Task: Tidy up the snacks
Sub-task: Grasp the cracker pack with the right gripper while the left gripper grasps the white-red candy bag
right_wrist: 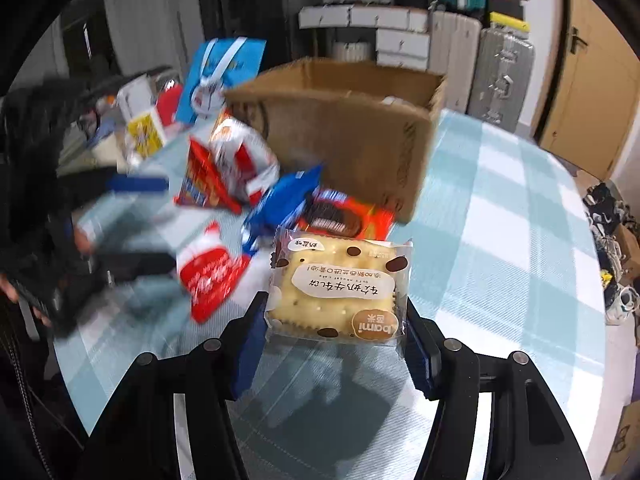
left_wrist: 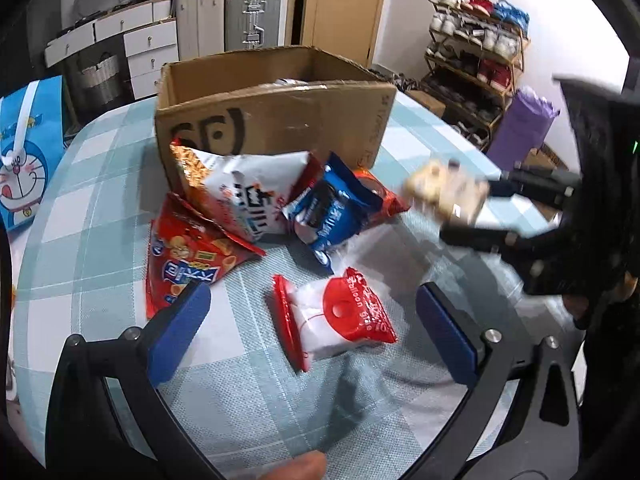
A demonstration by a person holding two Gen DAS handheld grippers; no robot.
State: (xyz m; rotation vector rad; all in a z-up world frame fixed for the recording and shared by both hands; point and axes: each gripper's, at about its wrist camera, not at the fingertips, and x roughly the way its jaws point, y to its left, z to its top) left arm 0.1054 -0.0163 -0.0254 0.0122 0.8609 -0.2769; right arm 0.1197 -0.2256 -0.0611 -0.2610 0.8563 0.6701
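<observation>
An open cardboard box [left_wrist: 276,120] stands at the back of the checked table; it also shows in the right wrist view [right_wrist: 344,136]. Snack packs lie in front of it: a white and red bag [left_wrist: 244,196], a red bag [left_wrist: 188,256], a blue pack [left_wrist: 328,212] and a red and white pack [left_wrist: 340,316]. My left gripper [left_wrist: 312,328] is open, its jaws on either side of the red and white pack, above it. My right gripper [right_wrist: 336,344] is shut on a beige cracker pack [right_wrist: 340,284], held above the table; the same pack shows blurred in the left wrist view [left_wrist: 444,192].
A blue cartoon gift bag [left_wrist: 24,152] stands at the table's left edge. Small boxes [right_wrist: 140,128] sit beside it. Suitcases [left_wrist: 248,16], drawers and a shoe rack [left_wrist: 476,60] stand behind the table. A purple roll [left_wrist: 520,128] leans at the right.
</observation>
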